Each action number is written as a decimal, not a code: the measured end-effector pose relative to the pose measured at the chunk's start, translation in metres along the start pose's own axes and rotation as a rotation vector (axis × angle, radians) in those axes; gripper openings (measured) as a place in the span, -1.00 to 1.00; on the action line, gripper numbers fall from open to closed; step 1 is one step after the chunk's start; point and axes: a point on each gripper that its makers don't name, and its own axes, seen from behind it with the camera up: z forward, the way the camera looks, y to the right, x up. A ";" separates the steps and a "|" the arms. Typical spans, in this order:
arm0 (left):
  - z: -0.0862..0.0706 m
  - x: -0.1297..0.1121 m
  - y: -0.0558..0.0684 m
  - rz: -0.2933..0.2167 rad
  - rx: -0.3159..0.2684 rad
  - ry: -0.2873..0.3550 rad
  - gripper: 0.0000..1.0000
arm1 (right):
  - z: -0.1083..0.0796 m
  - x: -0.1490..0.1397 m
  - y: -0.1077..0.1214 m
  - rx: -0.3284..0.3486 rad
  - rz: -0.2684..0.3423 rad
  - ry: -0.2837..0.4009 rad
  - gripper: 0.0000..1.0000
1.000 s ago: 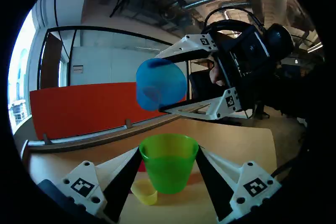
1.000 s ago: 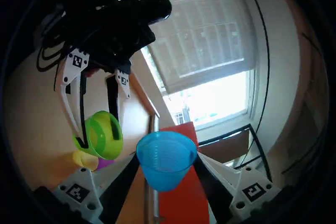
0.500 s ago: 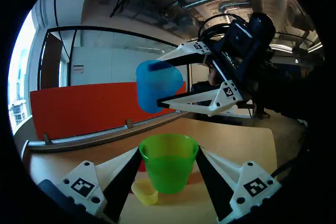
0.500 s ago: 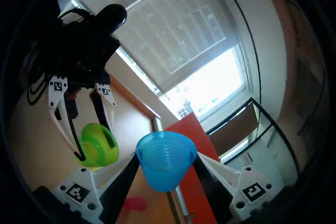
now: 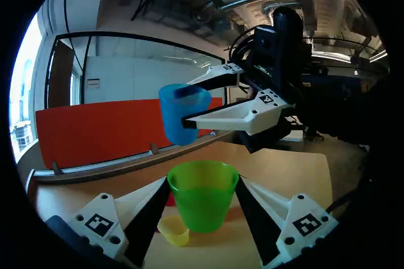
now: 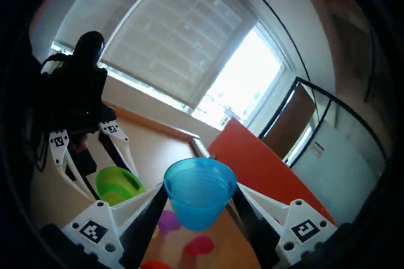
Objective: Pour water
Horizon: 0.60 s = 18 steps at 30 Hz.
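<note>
**Righting the blue cup (image 5: 183,112) after a tilt**

Tipped steeply a second ago, mouth turned sideways toward the green cup (image 5: 203,201); now back close to upright in the left gripper view. Read as the end of a pouring stroke, or a pause in it. No stream visible, and no telling how much water either cup holds.

Clamped at mid-wall between both fingers of the right gripper (image 5: 186,105), well clear of the table (image 5: 293,168), hanging above the green cup toward the far edge and apart from it. Green cup upright, pinched between the fingers of the left gripper (image 5: 202,193) nearer the table's near edge. Resting or lifted: cannot tell. Small yellow cup (image 5: 173,230) just beside its base.
</note>
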 end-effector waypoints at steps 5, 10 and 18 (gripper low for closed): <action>-0.001 -0.002 -0.001 0.001 0.003 -0.002 0.74 | -0.001 -0.002 0.001 0.006 0.079 -0.011 0.81; -0.002 -0.003 -0.004 -0.003 0.009 -0.002 0.74 | -0.002 -0.009 -0.004 0.022 0.171 -0.033 0.81; -0.004 -0.005 -0.005 -0.004 0.011 -0.006 0.75 | -0.002 -0.009 -0.007 0.037 0.266 -0.043 0.81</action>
